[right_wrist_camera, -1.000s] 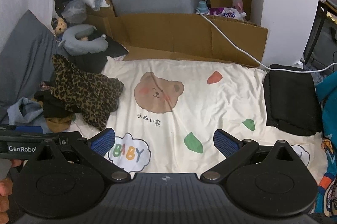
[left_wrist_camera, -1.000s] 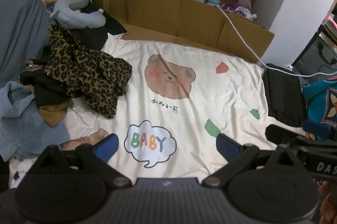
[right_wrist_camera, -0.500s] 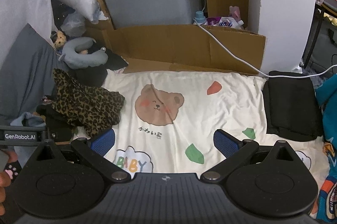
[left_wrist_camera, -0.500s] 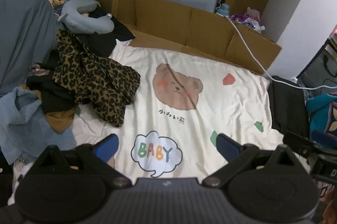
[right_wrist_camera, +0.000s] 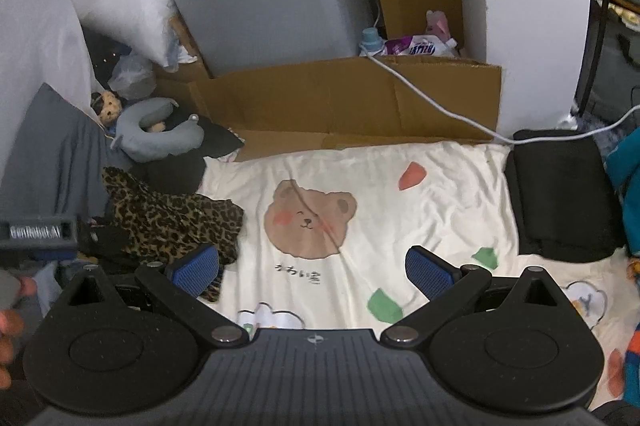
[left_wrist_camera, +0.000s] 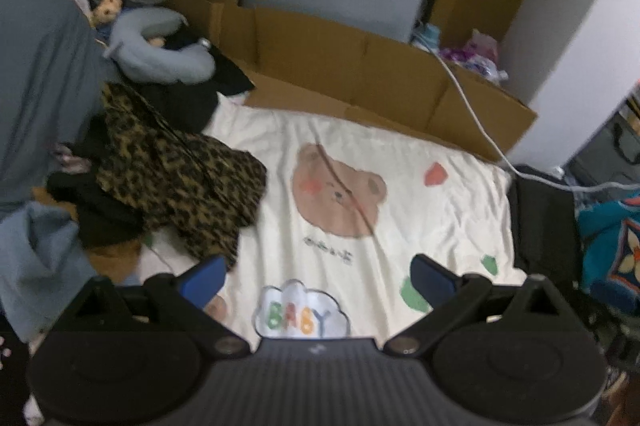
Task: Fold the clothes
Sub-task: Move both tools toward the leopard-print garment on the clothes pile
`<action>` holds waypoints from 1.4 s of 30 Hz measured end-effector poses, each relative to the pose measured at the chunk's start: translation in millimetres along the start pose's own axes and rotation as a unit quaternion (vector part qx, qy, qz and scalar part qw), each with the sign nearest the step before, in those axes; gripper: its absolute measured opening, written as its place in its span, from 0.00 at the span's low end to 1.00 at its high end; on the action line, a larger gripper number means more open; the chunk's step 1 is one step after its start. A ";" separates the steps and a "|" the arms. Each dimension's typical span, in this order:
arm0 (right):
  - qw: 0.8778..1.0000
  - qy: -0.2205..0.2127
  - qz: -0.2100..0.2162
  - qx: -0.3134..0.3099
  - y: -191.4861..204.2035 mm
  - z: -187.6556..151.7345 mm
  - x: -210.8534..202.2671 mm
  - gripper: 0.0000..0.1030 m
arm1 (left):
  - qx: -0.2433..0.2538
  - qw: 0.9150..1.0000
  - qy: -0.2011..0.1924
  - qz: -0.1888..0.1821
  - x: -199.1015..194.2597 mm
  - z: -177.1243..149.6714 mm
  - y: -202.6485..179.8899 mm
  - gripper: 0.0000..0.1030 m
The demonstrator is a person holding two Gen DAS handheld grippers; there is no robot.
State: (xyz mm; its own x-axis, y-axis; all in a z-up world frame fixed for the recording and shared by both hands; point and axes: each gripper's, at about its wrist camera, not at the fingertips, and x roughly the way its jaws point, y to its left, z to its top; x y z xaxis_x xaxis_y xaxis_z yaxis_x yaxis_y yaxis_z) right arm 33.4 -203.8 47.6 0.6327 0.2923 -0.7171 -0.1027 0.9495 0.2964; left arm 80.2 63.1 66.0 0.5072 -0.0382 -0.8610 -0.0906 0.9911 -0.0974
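Both grippers have pulled up & back since the earlier frame, left gripper (left_wrist_camera: 316, 274) & right gripper (right_wrist_camera: 312, 268) spread wide w/ nothing held, so we'd judge the leopard-print garment (left_wrist_camera: 176, 177), heaped left on the bear blanket (right_wrist_camera: 400, 209), soft, light, floppy — best pinched at an edge.

Cluttered home bedroom: bear-print bedsheet (right_wrist_camera: 400, 201), pillow (right_wrist_camera: 124, 13).

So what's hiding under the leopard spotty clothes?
Under the leopard-print garment you can see black clothing poking out at its left edge, and the cream bear sheet beneath its right side. Anything deeper in the pile is covered.
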 end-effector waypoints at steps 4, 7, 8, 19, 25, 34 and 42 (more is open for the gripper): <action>1.000 0.005 0.003 0.006 2.6 7.6 5.9 1.00 | 0.000 1.000 -0.012 0.008 -9.8 22.7 16.4 0.97; 1.000 0.016 0.017 -0.005 6.7 19.6 14.5 1.00 | -0.001 1.000 -0.022 0.020 -13.7 40.2 31.4 0.97; 0.999 0.019 0.023 -0.012 7.9 23.5 17.5 1.00 | -0.002 0.999 -0.023 0.023 -13.9 45.1 36.5 0.97; 0.996 0.007 0.083 -0.015 -5.8 42.4 69.0 0.98 | -0.015 0.999 -0.026 0.034 15.4 81.7 91.1 0.93; 0.997 0.033 0.068 -0.008 -7.4 31.3 99.2 0.89 | -0.043 0.998 -0.031 0.028 40.8 89.1 123.2 0.88; 0.993 0.064 0.083 -0.060 34.9 29.0 114.3 0.89 | -0.051 0.997 -0.032 0.038 55.5 90.2 141.5 0.88; 0.979 0.121 0.107 -0.125 101.6 47.1 119.1 0.89 | -0.099 0.994 -0.019 0.039 69.7 94.4 155.7 0.82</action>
State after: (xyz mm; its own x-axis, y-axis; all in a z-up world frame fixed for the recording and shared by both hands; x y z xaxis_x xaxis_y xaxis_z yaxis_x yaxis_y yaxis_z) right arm 134.4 -77.9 22.0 0.3784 0.4766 -0.7935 -0.4168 0.8532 0.3136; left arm 182.3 226.8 37.9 0.5238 0.0470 -0.8505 -0.2964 0.9461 -0.1303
